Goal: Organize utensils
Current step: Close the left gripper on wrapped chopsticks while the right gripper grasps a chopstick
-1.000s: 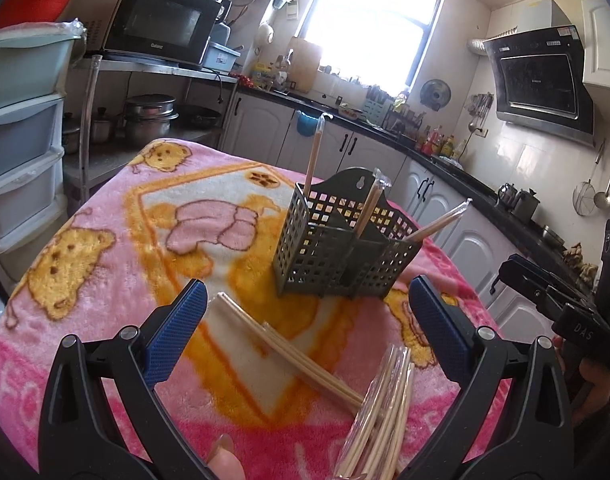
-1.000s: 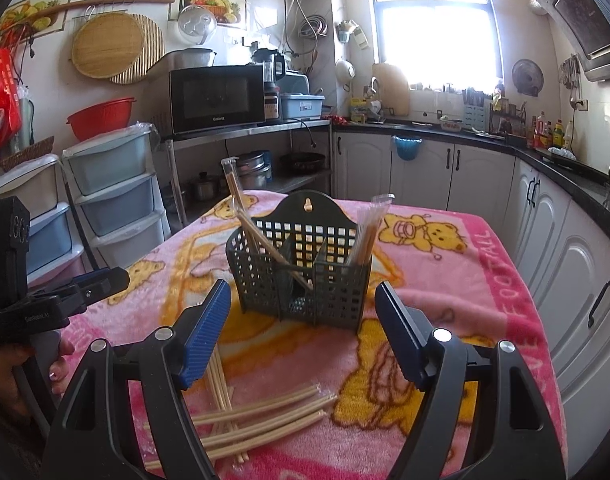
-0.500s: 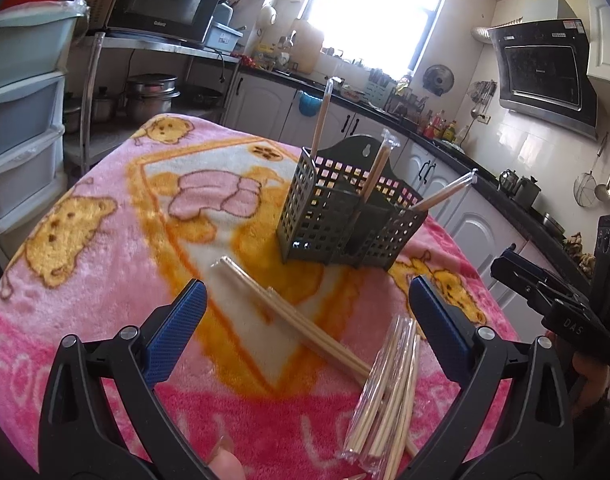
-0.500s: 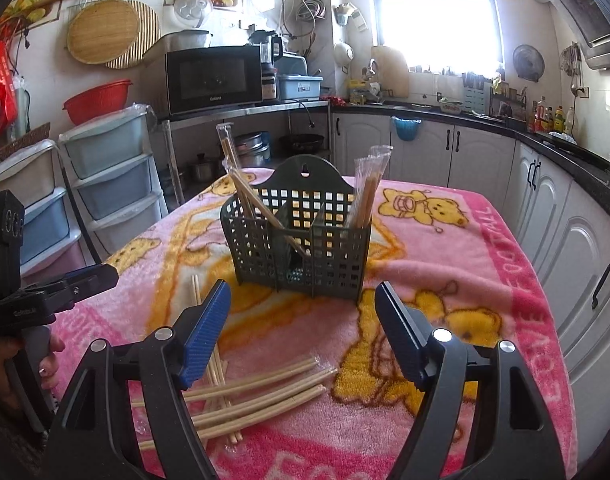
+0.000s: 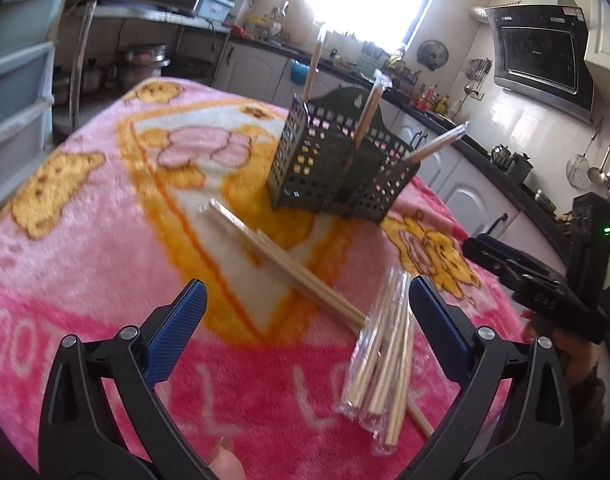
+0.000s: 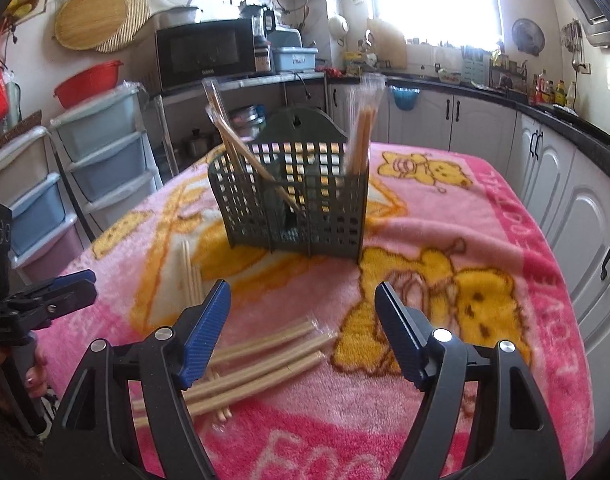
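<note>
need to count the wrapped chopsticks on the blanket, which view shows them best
The left wrist view: the wrapped chopsticks lie unobstructed between the open fingers. In the right wrist view, the right gripper's near finger covers their ends.

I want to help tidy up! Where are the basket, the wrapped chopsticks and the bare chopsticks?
basket (image 6: 293,204): right wrist view, front mesh wall.
wrapped chopsticks (image 5: 379,354): left wrist view, middle of the bundle.
bare chopsticks (image 5: 273,256): left wrist view, mid-length.

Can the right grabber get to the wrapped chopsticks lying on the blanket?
Probably yes. The right grabber is open and empty, and the wrapped chopsticks lie just under it with nothing on top.
</note>
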`<action>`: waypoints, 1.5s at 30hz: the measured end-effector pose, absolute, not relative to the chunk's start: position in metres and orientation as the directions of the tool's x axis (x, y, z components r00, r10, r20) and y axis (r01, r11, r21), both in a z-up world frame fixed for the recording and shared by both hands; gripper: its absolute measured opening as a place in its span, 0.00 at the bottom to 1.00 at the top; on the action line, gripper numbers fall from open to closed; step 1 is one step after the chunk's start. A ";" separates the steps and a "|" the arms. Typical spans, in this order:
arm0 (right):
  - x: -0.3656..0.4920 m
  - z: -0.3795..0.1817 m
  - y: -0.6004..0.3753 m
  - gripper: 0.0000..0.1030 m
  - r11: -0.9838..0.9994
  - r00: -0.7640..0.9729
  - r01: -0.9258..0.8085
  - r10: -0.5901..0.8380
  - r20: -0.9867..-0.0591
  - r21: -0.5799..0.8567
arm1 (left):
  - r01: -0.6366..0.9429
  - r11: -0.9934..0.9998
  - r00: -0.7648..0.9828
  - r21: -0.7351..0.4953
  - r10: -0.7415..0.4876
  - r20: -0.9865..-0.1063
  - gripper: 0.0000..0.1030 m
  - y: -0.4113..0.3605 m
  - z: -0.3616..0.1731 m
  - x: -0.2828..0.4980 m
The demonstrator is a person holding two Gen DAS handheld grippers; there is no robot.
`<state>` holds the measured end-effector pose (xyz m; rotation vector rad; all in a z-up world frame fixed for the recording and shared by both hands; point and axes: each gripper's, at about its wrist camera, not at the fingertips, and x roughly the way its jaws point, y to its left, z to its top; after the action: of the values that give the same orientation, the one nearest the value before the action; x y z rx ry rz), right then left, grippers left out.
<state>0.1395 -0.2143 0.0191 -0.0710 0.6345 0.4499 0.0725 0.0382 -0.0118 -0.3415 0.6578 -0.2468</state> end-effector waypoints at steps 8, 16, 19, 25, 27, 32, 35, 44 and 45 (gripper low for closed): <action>0.156 -0.009 -0.220 0.65 0.916 0.673 -0.395 0.344 -0.655 0.076 | 0.156 0.902 0.706 -0.403 -0.388 -0.593 0.84 0.029 -0.029 0.069; 0.180 -0.032 -0.224 0.43 0.915 0.606 -0.382 0.352 -0.713 0.127 | 0.187 0.852 0.621 -0.489 -0.488 -0.613 0.69 0.021 -0.049 0.068; 0.188 -0.038 -0.223 0.35 0.917 0.594 -0.378 0.347 -0.726 0.128 | 0.186 0.838 0.597 -0.512 -0.511 -0.619 0.63 0.018 -0.057 0.067; 0.199 -0.045 -0.220 0.27 0.911 0.564 -0.389 0.355 -0.745 0.139 | 0.184 0.830 0.585 -0.526 -0.522 -0.620 0.55 0.014 -0.061 0.069; 0.201 -0.047 -0.218 0.26 0.908 0.559 -0.394 0.358 -0.748 0.141 | 0.182 0.829 0.585 -0.528 -0.523 -0.620 0.49 0.015 -0.061 0.070; 0.208 -0.053 -0.216 0.17 0.906 0.537 -0.393 0.364 -0.761 0.155 | 0.192 0.826 0.575 -0.530 -0.532 -0.621 0.41 0.014 -0.062 0.070; 0.210 -0.054 -0.216 0.13 0.908 0.537 -0.388 0.364 -0.761 0.160 | 0.198 0.825 0.568 -0.530 -0.537 -0.623 0.36 0.012 -0.063 0.069; 0.211 -0.056 -0.219 0.06 0.912 0.541 -0.372 0.366 -0.757 0.175 | 0.208 0.823 0.571 -0.528 -0.541 -0.618 0.21 0.009 -0.062 0.068; 0.211 -0.056 -0.219 0.06 0.912 0.542 -0.372 0.366 -0.757 0.175 | 0.208 0.824 0.572 -0.527 -0.540 -0.617 0.19 0.009 -0.061 0.068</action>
<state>0.2110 -0.2195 -0.0555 -0.0068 0.8968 0.4379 0.0679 0.0093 -0.0614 -0.4257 0.8567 -0.4539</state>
